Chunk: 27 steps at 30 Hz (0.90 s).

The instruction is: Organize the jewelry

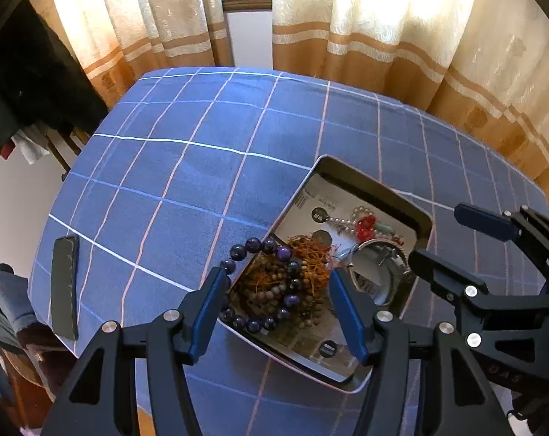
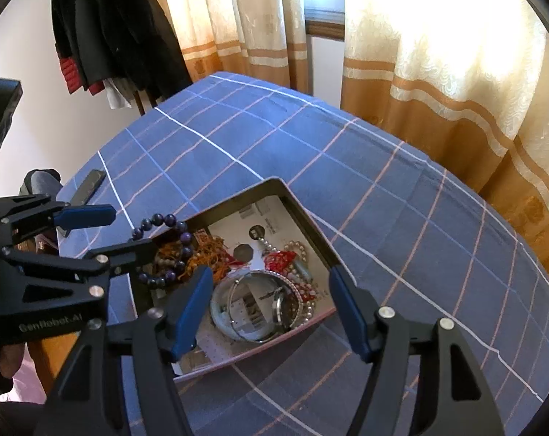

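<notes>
A shallow dark-rimmed tray [image 1: 376, 189] [image 2: 303, 218] sits on the blue checked tablecloth and holds a heap of jewelry. A purple bead bracelet [image 1: 253, 245] [image 2: 163, 219] lies half over the tray's left rim, on top of brown beads with orange threads [image 1: 307, 258] [image 2: 209, 247]. My left gripper [image 1: 278, 276] [image 2: 130, 229] is open, astride that bracelet; whether a pad touches it I cannot tell. My right gripper [image 2: 270, 274] [image 1: 438, 234] is open above silver bangles [image 2: 252, 305] [image 1: 379, 272]. A pearl strand [image 2: 299, 247] [image 1: 347, 219] and a red piece [image 2: 279, 259] [image 1: 365, 225] lie further back.
A flat dark slab [image 1: 65, 287] [image 2: 89, 185] lies near the cloth's left edge. Cream and tan curtains [image 1: 383, 36] hang behind the table. Dark coats [image 2: 110, 29] hang at the back left. A chair with folded clothes [image 1: 9, 301] stands off the table's left side.
</notes>
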### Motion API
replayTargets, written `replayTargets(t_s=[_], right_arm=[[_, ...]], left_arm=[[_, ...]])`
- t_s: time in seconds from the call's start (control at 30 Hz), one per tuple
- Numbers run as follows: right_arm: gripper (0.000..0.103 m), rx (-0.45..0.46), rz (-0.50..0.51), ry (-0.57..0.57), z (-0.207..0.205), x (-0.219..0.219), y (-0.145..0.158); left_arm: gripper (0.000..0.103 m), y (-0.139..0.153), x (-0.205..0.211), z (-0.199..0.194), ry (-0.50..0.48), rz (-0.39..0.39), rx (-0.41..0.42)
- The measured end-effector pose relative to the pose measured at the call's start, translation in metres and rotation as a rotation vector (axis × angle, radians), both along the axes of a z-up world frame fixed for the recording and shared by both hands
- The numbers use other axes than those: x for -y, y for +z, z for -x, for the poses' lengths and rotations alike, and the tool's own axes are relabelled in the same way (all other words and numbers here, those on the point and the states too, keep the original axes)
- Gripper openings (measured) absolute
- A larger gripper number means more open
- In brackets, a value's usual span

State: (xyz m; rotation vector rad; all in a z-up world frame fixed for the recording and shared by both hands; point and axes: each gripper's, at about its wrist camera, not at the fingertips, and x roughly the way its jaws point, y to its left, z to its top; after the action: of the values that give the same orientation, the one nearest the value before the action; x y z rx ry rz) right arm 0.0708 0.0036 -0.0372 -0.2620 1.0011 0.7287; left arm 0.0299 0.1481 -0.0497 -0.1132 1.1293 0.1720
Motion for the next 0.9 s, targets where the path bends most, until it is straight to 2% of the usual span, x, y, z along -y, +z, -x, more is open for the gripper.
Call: replayTargets(t_s=[0.37, 0.9], right_arm=[[0.074, 0.020, -0.040, -0.047, 0.016, 0.027, 0.030], [0.074, 0.040, -0.058, -0.061, 0.012, 0.037, 0.038]], left_arm=[[0.060, 0.033, 0.003, 0.018, 0.044, -0.015, 0.054], [0.060, 0.039, 0.003, 0.019, 0.069, -0.012, 0.070]])
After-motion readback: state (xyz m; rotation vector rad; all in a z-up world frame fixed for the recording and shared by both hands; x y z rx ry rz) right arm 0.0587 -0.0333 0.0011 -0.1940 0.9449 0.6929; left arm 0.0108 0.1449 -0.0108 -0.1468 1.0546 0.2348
